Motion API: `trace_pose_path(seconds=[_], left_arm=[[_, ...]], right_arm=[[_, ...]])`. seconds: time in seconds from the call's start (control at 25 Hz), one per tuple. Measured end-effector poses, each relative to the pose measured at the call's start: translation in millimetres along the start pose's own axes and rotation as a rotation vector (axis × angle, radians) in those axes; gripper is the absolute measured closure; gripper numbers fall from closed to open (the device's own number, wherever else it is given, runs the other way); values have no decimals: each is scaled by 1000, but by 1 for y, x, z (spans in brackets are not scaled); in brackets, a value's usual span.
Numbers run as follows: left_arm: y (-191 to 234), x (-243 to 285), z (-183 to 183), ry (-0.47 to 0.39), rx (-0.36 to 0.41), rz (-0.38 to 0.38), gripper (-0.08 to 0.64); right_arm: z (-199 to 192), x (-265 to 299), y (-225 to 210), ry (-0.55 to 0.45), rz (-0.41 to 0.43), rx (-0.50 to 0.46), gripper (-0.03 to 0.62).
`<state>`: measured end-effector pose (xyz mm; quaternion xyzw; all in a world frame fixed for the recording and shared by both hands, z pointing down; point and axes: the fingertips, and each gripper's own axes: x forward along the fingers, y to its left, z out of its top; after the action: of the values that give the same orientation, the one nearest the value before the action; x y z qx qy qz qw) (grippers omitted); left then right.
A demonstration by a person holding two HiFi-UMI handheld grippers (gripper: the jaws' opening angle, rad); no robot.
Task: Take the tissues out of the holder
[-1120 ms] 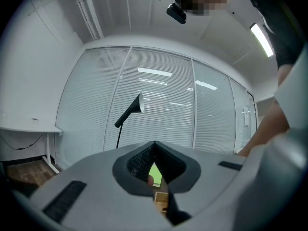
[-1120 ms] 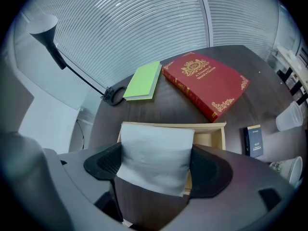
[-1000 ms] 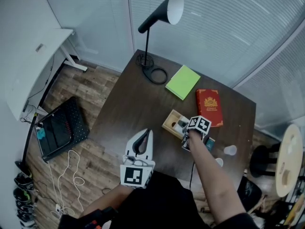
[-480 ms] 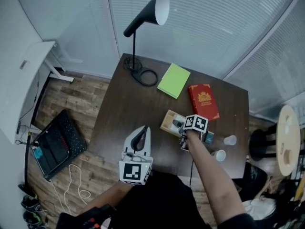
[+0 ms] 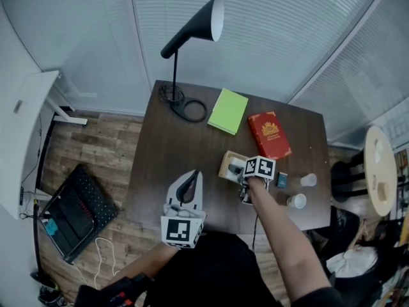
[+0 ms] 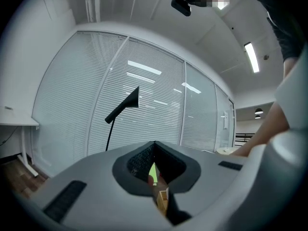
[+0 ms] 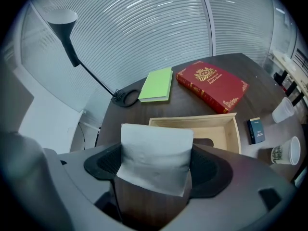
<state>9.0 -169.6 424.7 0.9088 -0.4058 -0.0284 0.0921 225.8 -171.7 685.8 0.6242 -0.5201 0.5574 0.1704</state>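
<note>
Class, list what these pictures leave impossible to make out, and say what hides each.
- Tissues left in the holder: right gripper view, the held tissue covers its near end; head view, the right gripper overlaps it.
- Print on the small dark box: too small in both views.
- Table, left gripper view: the left gripper body hides nearly all.

My head view looks steeply down on the desk [image 5: 179,146]; right gripper view skims it closely, left tilts upward; all share the lamp [image 5: 198,24].
</note>
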Motion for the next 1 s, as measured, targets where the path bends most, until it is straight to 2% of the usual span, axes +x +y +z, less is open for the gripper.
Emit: trace_pose_path(seconds=[0.52,1.0], left_arm=[[56,-33,2,11,3,-23,560],[114,-61,3,8,0,11,560]], right_arm=[[-36,15,58,10,-9,-33,157],[-70,45,118,52,11,-73,156]])
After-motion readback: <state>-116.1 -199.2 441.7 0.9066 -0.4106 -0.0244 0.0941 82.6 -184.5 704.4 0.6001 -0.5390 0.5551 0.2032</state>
